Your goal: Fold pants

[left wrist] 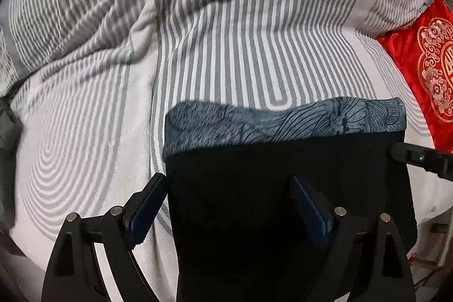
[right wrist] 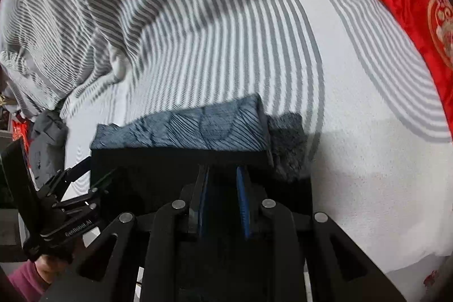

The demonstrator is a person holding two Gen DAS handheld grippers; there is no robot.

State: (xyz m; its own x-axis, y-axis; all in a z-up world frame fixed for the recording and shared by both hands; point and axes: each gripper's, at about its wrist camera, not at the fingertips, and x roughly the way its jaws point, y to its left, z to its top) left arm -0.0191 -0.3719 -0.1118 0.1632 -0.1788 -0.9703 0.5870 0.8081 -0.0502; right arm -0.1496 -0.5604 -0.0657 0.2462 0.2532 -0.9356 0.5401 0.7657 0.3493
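Left wrist view: the black pants (left wrist: 283,188), folded on the striped bed cover (left wrist: 226,47) with a blue patterned lining (left wrist: 283,120) showing along the far edge, lie under the left gripper (left wrist: 229,203), whose jaws stand wide apart, one finger over the cloth. The right gripper (right wrist: 222,183), jaws narrowly set, pinches the pants' black cloth.

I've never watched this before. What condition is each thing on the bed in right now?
pants: black, lying on the bed, patterned blue lining turned out at the far edge.
left gripper: open, straddling the pants' edge.
right gripper: nearly closed on the pants.
striped bedding: rumpled.
red cushion: lying at the side.
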